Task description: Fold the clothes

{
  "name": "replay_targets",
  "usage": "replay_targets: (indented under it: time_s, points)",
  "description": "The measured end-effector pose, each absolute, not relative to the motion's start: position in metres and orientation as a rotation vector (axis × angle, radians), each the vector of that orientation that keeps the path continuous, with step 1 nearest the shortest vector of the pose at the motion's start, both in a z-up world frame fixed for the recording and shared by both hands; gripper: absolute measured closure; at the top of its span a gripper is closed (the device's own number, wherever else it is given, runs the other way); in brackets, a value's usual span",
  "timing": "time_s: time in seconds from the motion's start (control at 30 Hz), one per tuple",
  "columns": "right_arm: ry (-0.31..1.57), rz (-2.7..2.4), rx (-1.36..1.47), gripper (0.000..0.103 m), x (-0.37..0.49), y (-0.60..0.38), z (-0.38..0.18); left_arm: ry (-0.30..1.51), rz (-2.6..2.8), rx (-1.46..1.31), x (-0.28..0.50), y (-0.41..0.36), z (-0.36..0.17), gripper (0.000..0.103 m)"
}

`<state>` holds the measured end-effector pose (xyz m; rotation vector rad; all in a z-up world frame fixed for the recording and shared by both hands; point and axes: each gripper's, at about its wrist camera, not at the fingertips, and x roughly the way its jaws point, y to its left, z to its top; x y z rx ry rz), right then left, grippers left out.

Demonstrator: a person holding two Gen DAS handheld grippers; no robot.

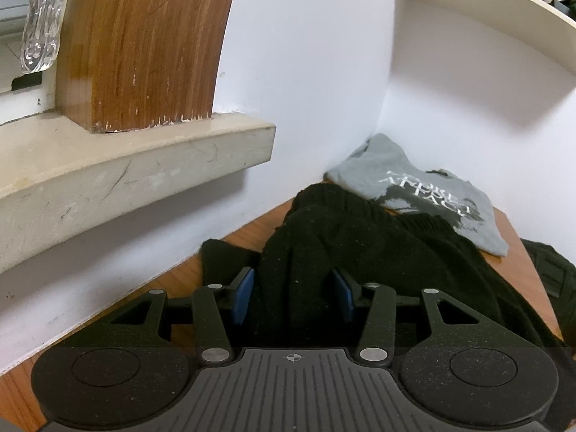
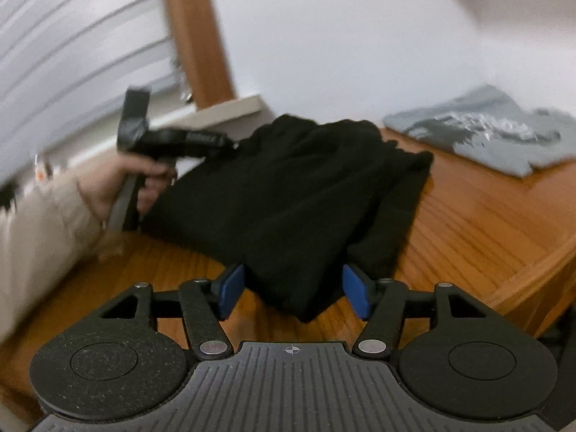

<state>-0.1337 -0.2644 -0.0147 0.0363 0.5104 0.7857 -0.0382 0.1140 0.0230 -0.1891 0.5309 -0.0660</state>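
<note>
A black knit garment lies bunched on the wooden table. My left gripper is shut on a thick fold of it, with the cloth filling the gap between the blue pads. In the right wrist view the same black garment lies partly folded, and its near corner reaches between the pads of my right gripper. That gripper stands open, its pads clear of the cloth. A folded grey printed T-shirt lies in the far corner. A hand holds the left gripper at the garment's far left edge.
A stone windowsill with a wooden post juts out over the table's left side. White walls meet behind the T-shirt. A cream shelf runs overhead at the right. The table's edge falls away at the right.
</note>
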Motion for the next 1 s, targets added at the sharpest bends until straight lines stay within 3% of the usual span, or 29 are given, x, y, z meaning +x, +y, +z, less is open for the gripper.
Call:
replay_targets:
  time_s: [0.03, 0.07, 0.1, 0.17, 0.37, 0.43, 0.5, 0.53, 0.67, 0.77, 0.83, 0.9, 1.0]
  points:
    - [0.501, 0.793, 0.007, 0.054, -0.135, -0.263, -0.015, 0.531, -0.066, -0.189, -0.038, 0.114, 0.023, 0.052]
    - [0.505, 0.792, -0.015, 0.079, -0.136, -0.264, -0.013, 0.531, -0.066, -0.189, -0.038, 0.114, 0.023, 0.052]
    - [0.510, 0.791, -0.036, 0.097, -0.136, -0.265, -0.011, 0.531, -0.066, -0.188, -0.039, 0.114, 0.023, 0.052]
    - [0.517, 0.775, -0.100, 0.100, -0.140, -0.266, -0.003, 0.530, -0.064, -0.184, -0.039, 0.113, 0.023, 0.052]
    - [0.504, 0.791, -0.072, 0.099, -0.142, -0.278, 0.013, 0.530, -0.061, -0.186, -0.039, 0.114, 0.024, 0.047]
    - [0.455, 0.762, 0.031, 0.090, -0.134, -0.288, 0.021, 0.526, -0.070, -0.212, -0.040, 0.118, 0.024, 0.044]
    - [0.436, 0.725, 0.138, 0.069, -0.116, -0.296, 0.025, 0.529, -0.092, -0.269, -0.039, 0.127, 0.026, 0.042]
    - [0.428, 0.728, 0.123, 0.066, -0.107, -0.292, 0.026, 0.530, -0.102, -0.298, -0.038, 0.132, 0.028, 0.043]
    - [0.414, 0.745, 0.024, 0.057, -0.068, -0.258, 0.026, 0.528, -0.111, -0.345, -0.030, 0.142, 0.033, 0.059]
    - [0.432, 0.733, -0.018, 0.052, -0.034, -0.231, 0.023, 0.551, -0.101, -0.270, -0.021, 0.133, 0.035, 0.091]
    - [0.466, 0.722, -0.052, 0.053, -0.014, -0.216, 0.019, 0.524, -0.069, -0.238, -0.026, 0.127, 0.041, 0.094]
    - [0.561, 0.694, -0.071, 0.067, 0.003, -0.205, 0.008, 0.463, -0.026, -0.221, -0.038, 0.125, 0.051, 0.095]
    - [0.552, 0.703, -0.073, 0.068, 0.006, -0.206, -0.002, 0.435, 0.016, -0.168, -0.054, 0.129, 0.061, 0.095]
